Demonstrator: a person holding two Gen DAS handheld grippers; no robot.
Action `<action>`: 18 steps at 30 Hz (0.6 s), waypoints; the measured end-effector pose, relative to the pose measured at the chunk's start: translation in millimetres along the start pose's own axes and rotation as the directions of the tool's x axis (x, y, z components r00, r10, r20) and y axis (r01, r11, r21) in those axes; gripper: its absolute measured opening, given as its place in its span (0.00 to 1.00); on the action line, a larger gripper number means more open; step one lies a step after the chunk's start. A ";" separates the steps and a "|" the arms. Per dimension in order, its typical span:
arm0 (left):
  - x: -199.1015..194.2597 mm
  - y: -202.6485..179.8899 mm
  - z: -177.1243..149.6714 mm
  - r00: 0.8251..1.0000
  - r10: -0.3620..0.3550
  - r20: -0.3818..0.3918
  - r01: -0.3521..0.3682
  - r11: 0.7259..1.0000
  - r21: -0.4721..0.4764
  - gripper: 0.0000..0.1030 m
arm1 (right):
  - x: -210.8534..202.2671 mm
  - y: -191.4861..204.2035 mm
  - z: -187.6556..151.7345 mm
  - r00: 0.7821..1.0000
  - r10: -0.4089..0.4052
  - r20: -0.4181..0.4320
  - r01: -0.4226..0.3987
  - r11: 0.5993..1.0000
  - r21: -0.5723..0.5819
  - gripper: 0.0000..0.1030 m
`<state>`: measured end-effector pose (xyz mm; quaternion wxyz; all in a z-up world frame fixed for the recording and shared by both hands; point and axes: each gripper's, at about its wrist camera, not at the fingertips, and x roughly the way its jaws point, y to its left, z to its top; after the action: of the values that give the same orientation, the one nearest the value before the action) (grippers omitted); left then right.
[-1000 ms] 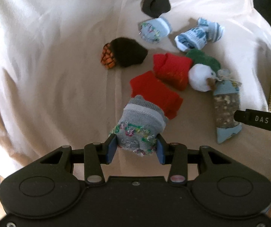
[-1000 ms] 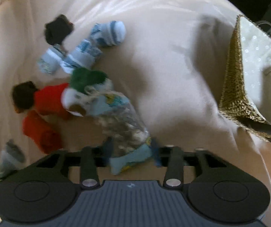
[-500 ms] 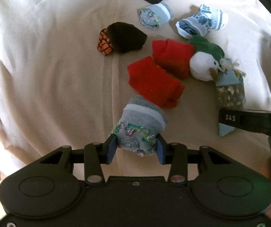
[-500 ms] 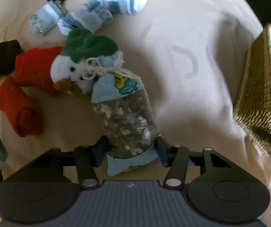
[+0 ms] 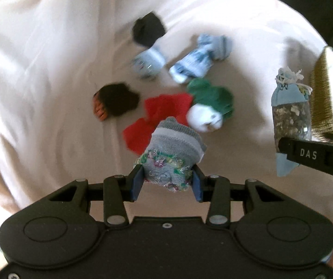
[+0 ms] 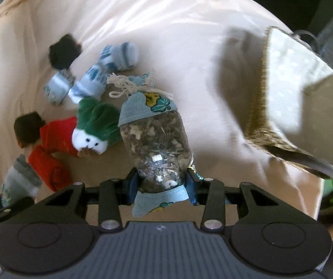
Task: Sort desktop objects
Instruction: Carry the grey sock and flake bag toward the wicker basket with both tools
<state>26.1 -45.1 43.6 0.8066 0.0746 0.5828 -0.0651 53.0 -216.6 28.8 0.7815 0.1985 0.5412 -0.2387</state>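
Right now I have 2 loads in hand and the job is to carry both cleanly. My left gripper (image 5: 166, 182) is clamped on the rolled grey sock (image 5: 174, 148) at its tinsel-trimmed end, low in the centre of the left wrist view, its cuff hanging clear over the red socks (image 5: 159, 118). My right gripper (image 6: 161, 187) has just been closing and now pinches the potpourri sachet (image 6: 155, 139) near its lower end, so most of the sachet's weight sits ahead of the pads, centre frame in the right wrist view. That grip is low on a soft, loose-filled bag, so I judge it may sag or swing; I keep the wrist steady and avoid quick turns. The gold-trimmed basket (image 6: 305, 107) stands open at the right of that frame, and I take it as the likely target for the sachet. I aim to come over its rim high enough that the drawstring top clears it. The snowman toy (image 6: 89, 137) and the blue striped socks (image 6: 106, 74) lie on the cream cloth (image 6: 166, 34), left of centre.
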 end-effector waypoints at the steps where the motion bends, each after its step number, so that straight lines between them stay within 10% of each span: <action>1: -3.2 -4.2 2.0 1.000 -0.007 0.006 0.007 1.000 0.006 0.42 | -6.5 -5.9 1.3 1.000 -0.008 0.008 0.008 1.000 0.017 0.41; 18: -42.7 -113.8 41.8 0.990 -0.088 0.106 0.061 0.970 0.233 0.42 | -73.6 -122.2 12.8 0.978 -0.163 0.128 0.123 0.953 0.276 0.41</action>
<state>29.9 -164.1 92.0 0.8220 0.1415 0.5259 -0.1664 -31.4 -310.8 96.0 0.7666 0.2437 0.4571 -0.3795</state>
